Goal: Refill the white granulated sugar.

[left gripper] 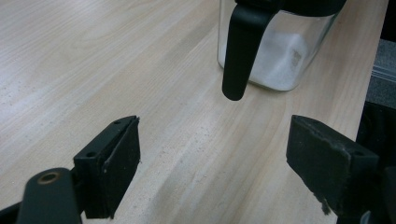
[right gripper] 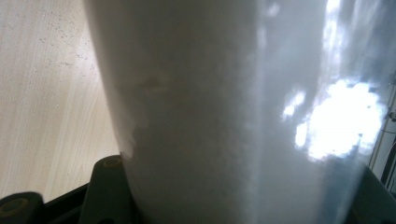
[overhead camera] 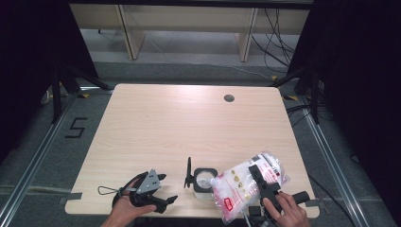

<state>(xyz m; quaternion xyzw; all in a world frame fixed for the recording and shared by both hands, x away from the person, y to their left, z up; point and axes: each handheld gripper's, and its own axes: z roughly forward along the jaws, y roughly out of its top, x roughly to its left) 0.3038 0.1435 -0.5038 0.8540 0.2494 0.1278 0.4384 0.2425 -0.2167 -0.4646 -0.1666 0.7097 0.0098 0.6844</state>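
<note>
Right gripper (overhead camera: 259, 182) clamps red-labelled bag (overhead camera: 239, 182), print unreadable

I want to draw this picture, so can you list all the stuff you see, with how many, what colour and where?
bag of white grains: one, clear with red print, tilted over the jar, near edge
jar: one, clear glass, black rim, open lid, near edge, some white grains inside
table: one, light wood, middle
cable hole: one, grey, far right of table
left tongs: one, black, open, left of jar
right tongs: one, black, shut on bag
hands: two, bottom edge
</note>
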